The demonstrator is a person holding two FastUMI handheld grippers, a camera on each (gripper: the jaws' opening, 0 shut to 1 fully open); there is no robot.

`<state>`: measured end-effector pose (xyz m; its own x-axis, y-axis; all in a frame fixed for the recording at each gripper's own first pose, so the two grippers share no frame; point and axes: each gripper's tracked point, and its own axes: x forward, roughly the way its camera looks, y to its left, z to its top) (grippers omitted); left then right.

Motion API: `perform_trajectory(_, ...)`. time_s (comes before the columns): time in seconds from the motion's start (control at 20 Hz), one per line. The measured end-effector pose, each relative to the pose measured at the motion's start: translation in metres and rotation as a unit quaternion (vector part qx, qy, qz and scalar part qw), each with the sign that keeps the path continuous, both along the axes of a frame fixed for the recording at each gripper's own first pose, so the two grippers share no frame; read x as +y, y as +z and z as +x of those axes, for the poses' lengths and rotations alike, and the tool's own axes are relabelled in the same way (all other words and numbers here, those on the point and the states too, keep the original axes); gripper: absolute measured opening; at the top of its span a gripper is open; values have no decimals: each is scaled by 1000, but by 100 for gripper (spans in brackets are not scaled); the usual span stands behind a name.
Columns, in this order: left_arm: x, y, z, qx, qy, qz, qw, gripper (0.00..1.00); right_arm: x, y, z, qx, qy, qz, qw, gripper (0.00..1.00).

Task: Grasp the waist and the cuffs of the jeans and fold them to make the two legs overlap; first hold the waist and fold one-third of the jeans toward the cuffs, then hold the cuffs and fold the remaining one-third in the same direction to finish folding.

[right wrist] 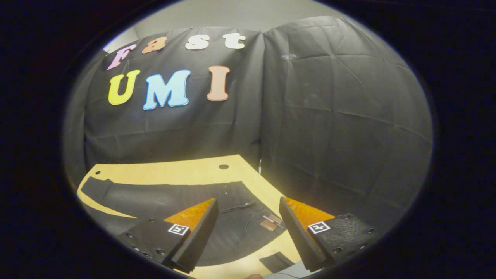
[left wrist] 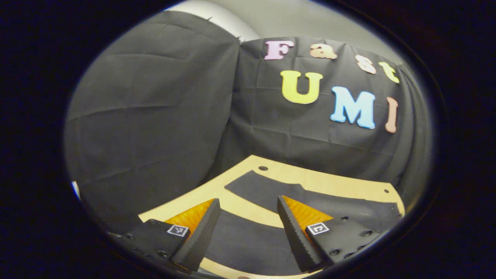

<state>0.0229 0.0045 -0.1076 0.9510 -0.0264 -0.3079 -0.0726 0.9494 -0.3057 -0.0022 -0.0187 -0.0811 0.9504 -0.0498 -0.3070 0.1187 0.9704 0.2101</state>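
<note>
We see the dark jeans (right wrist: 170,201) lying flat on the wooden surface (right wrist: 174,172), legs apart. Left hand-held gripper (left wrist: 248,228) and right hand-held gripper (right wrist: 248,228) hover spread, empty. Denim looks limp, fairly heavy: pinch waistband (right wrist: 267,223) and cuffs.

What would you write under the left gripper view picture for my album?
Open left gripper hovers above dark jeans spread flat, legs apart, on a wooden table.

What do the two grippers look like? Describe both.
The left gripper has two wedge-shaped fingers with ridged inner faces, each on a dark block with screw heads and a small square black-and-white marker. The right gripper is built the same, with a marker on each finger block. No cables or sleeves are visible.
</note>
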Motion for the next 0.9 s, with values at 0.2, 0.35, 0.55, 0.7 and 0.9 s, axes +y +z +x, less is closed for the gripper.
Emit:
perform_trajectory(0.2, 53, -69, -7, 91, 89, -162, 979, 95, 12, -25, -2, 52, 19, 64, 996, 95)
perform_trajectory(0.35, 77, -131, -30, 159, 136, -225, 952, 98, 22, -49, -6, 93, 29, 113, 989, 95)
perform_trajectory(0.55, 119, -187, -55, 229, 193, -257, 919, 98, 34, -76, -4, 161, 26, 212, 964, 95)
perform_trajectory(0.7, 133, -207, -54, 268, 225, -295, 889, 99, 43, -99, -9, 219, 27, 273, 936, 96)
perform_trajectory(0.9, 137, -235, -53, 309, 252, -339, 852, 99, 53, -118, -11, 260, 23, 294, 919, 96)
